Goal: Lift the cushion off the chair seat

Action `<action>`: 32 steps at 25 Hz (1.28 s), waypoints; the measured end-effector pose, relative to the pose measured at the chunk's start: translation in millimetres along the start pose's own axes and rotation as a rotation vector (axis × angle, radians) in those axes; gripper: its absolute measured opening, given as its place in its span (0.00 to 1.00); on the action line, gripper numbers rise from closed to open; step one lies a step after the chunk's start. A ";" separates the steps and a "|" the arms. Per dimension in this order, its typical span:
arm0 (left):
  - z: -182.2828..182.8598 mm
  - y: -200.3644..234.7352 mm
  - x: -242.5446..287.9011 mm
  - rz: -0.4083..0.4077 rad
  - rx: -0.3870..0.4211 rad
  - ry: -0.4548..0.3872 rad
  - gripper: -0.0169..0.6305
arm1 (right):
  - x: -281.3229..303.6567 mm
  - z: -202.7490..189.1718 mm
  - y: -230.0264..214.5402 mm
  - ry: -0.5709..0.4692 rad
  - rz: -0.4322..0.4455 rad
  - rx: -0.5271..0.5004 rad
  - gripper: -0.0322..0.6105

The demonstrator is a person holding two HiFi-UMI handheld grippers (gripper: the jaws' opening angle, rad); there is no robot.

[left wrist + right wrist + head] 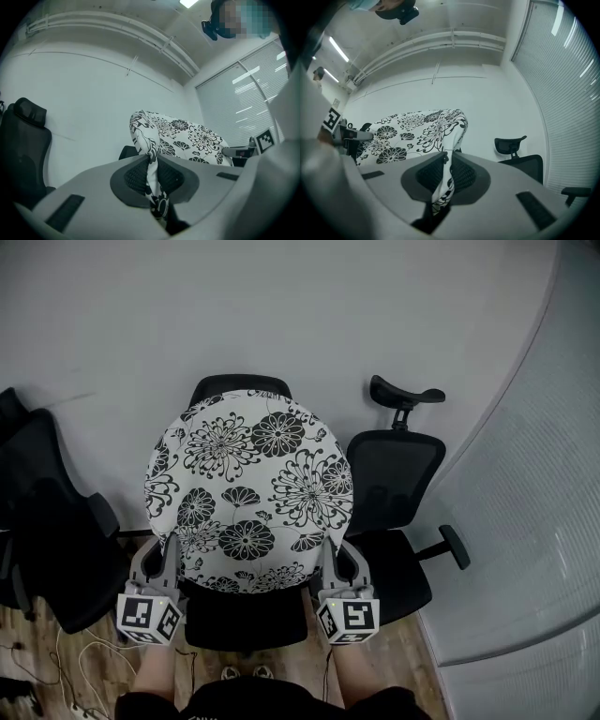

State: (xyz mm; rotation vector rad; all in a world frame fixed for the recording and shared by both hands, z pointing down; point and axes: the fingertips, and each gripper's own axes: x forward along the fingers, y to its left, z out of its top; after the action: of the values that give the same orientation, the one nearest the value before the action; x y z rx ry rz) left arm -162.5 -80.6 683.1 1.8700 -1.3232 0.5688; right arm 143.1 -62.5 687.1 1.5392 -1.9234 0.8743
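The cushion (248,488) is up off the seat (246,617), held tilted in front of the back of the chair (239,385), and the dark seat shows bare under its near edge. The left hand-held gripper (172,547) and right hand-held gripper (330,554) are each clamped tight on a near corner of its fabric. To my eye the lift is as good as done, and only carrying it clear remains.

An office: black mesh swivel chairs (396,474), window blinds (562,75), white wall (281,306).
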 end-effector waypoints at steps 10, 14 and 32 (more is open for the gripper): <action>3.2 0.8 -1.2 0.002 0.006 -0.007 0.07 | 1.2 -0.6 0.6 0.012 -0.001 -0.004 0.11; 3.5 0.4 -1.6 0.004 0.002 -0.007 0.07 | 0.9 -0.6 0.0 0.016 -0.002 -0.009 0.11; 1.8 2.3 0.2 -0.002 0.000 -0.012 0.07 | 1.9 -1.7 -0.3 0.013 -0.007 -0.023 0.11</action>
State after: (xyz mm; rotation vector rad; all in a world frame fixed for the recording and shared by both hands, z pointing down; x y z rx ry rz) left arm -164.7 -82.5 682.9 1.8768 -1.3293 0.5575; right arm 143.0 -62.5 689.6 1.5224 -1.9108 0.8549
